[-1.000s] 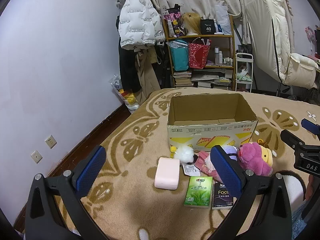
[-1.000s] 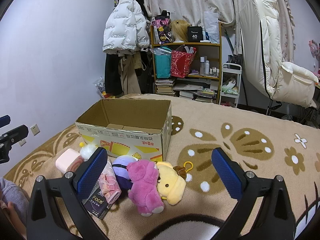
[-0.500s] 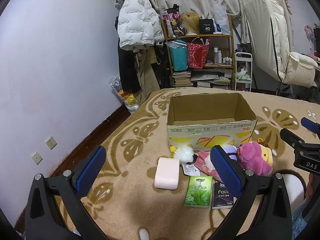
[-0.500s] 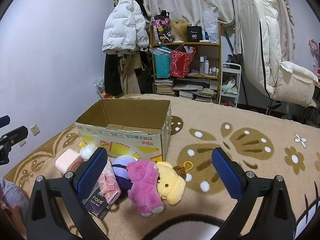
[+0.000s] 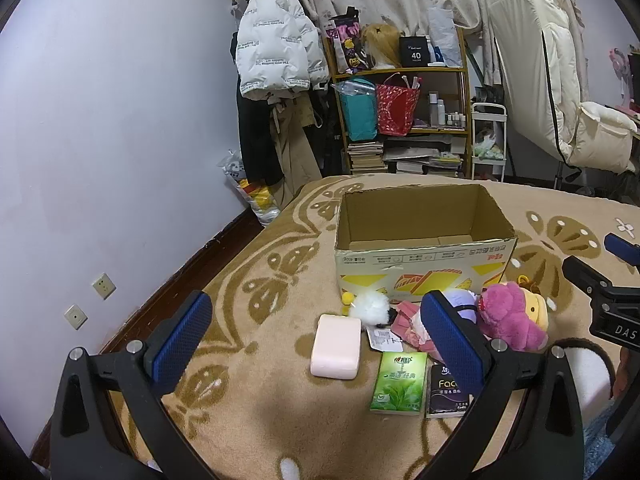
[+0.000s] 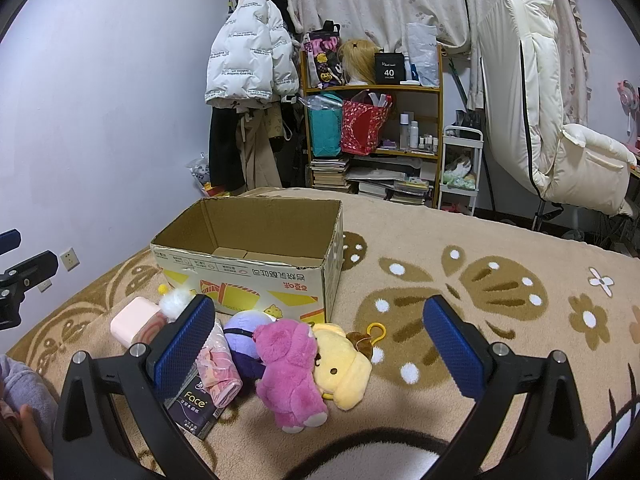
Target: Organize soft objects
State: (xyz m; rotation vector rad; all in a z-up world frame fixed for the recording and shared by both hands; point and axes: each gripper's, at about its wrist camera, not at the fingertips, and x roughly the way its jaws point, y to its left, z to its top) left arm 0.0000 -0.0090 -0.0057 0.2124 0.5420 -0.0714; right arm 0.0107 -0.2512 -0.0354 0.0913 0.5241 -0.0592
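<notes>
Beige patterned carpet carries an open cardboard box; the fluffy pink plush bear lies just before it. Only the left view shows the green tissue pack. Left gripper and right gripper hover spread wide, empty, unmoved since earlier

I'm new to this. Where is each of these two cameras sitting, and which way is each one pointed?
Left wrist view: rides the left tool, looking over the pink sponge and green tissue pack toward the cardboard box; its open blue fingers show, with the other tool at right.
Right wrist view: rides the right tool, facing the pink plush and yellow plush; open fingers show.
Shared: box, toys, shelf.
</notes>
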